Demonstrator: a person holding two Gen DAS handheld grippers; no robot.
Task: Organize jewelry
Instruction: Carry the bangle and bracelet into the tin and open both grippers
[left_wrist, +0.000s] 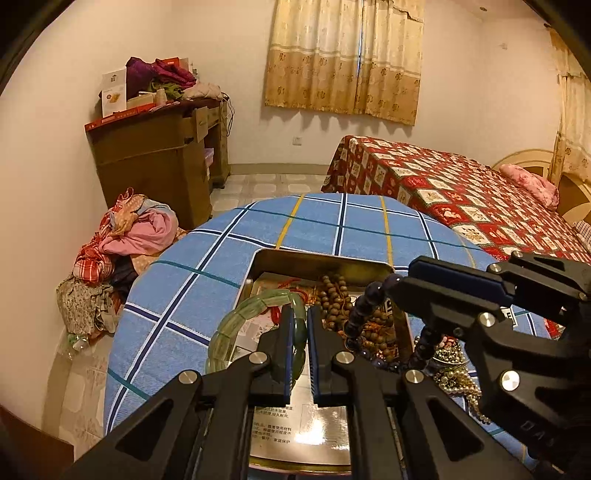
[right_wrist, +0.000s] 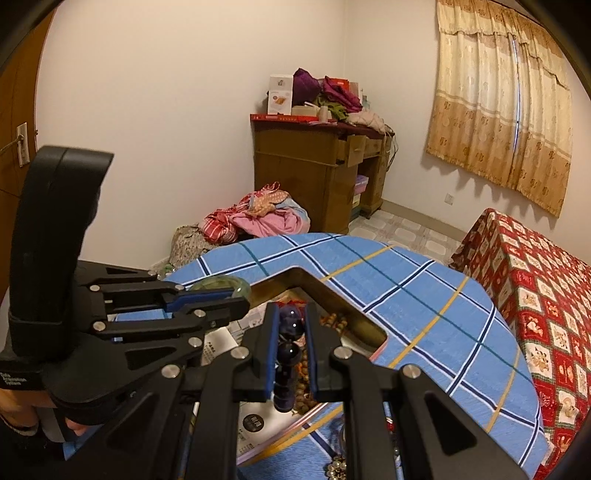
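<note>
Green bangle (left_wrist: 236, 325) pinched in left tongs (left_wrist: 298, 354) — purple beads (right_wrist: 288, 350) in right tongs (right_wrist: 290, 354).

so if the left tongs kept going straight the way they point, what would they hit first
Probably the far wall of the metal tin, past the brown beads inside it. The left tongs hold the green bracelet; depth is uncertain.

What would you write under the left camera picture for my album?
Left gripper pinching a green bracelet over the tin while the right gripper lifts dark beads.

Both grippers (left_wrist: 298, 347) (right_wrist: 291, 354) clamped, side by side.
</note>
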